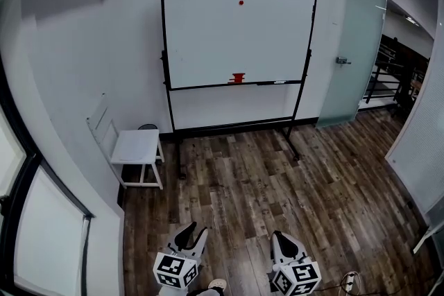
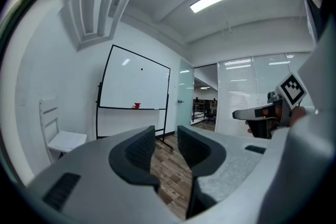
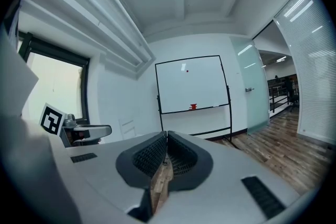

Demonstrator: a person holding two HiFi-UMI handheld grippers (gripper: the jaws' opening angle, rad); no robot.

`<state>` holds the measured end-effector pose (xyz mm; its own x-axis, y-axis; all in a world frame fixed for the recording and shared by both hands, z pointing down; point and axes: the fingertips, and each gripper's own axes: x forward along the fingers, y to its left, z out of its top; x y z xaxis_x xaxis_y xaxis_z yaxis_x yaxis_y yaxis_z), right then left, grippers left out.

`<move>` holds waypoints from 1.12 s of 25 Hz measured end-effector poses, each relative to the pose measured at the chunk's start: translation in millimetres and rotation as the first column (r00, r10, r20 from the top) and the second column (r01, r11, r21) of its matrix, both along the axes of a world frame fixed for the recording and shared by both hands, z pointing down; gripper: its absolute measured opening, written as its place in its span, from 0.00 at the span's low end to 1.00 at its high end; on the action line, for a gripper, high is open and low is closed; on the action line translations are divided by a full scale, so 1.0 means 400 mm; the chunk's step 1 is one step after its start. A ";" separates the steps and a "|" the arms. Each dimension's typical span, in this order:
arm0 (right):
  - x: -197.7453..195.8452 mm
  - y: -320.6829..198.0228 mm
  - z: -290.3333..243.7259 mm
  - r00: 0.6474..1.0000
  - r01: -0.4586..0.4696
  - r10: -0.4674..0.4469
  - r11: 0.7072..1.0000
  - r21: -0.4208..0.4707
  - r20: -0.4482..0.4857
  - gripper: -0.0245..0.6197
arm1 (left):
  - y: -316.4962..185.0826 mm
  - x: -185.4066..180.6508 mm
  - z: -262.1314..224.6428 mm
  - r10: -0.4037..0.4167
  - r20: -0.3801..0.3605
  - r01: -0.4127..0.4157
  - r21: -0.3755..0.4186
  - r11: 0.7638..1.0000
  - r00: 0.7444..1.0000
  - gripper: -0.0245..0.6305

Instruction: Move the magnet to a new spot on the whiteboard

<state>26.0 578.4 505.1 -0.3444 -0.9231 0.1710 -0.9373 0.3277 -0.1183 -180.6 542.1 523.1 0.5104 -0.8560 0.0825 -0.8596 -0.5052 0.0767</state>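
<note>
A small red magnet (image 1: 241, 3) sticks high on the whiteboard (image 1: 208, 38), right of its middle; it also shows as a dot in the left gripper view (image 2: 141, 68) and the right gripper view (image 3: 185, 70). Both grippers are far from the board, low at the near edge of the head view. My left gripper (image 1: 195, 231) stands open, a clear gap between its dark pads (image 2: 137, 148) and nothing in it. My right gripper (image 1: 284, 239) is shut, its pads (image 3: 152, 153) meeting at the tips with nothing held.
A red object (image 1: 238, 77) and a marker (image 1: 277, 82) rest on the board's tray. A white chair (image 1: 135, 147) stands left of the wheeled board stand. A frosted glass door (image 1: 357, 45) is to the right. Wood floor (image 1: 263, 184) lies between me and the board.
</note>
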 end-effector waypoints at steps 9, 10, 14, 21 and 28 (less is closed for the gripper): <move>-0.036 -0.180 0.003 0.999 -0.033 0.033 0.999 0.023 0.005 0.08 | -0.193 -0.053 0.001 0.004 -0.001 -0.004 -0.001 1.000 1.000 0.35; -0.039 -0.200 0.001 0.999 -0.039 0.039 0.998 0.038 0.010 0.08 | -0.212 -0.058 0.001 0.006 -0.001 -0.006 -0.002 1.000 1.000 0.36; -0.051 -0.250 0.007 0.998 -0.055 0.054 0.998 0.040 0.017 0.08 | -0.270 -0.067 0.009 0.025 0.006 -0.025 -0.002 1.000 1.000 0.38; -0.053 -0.300 0.034 0.996 -0.089 0.089 0.996 0.019 0.017 0.08 | -0.321 -0.078 0.044 0.053 0.006 -0.053 -0.027 0.998 0.999 0.38; -0.066 -0.313 0.070 0.997 -0.080 0.080 0.997 -0.024 0.014 0.08 | -0.324 -0.091 0.059 0.058 0.009 -0.058 -0.044 0.997 0.998 0.38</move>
<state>-0.6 453.1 533.2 -0.2724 -0.9435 0.1885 -0.9585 0.2490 -0.1388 -217.2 412.3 546.6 0.5579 -0.8205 0.1248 -0.8299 -0.5504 0.0912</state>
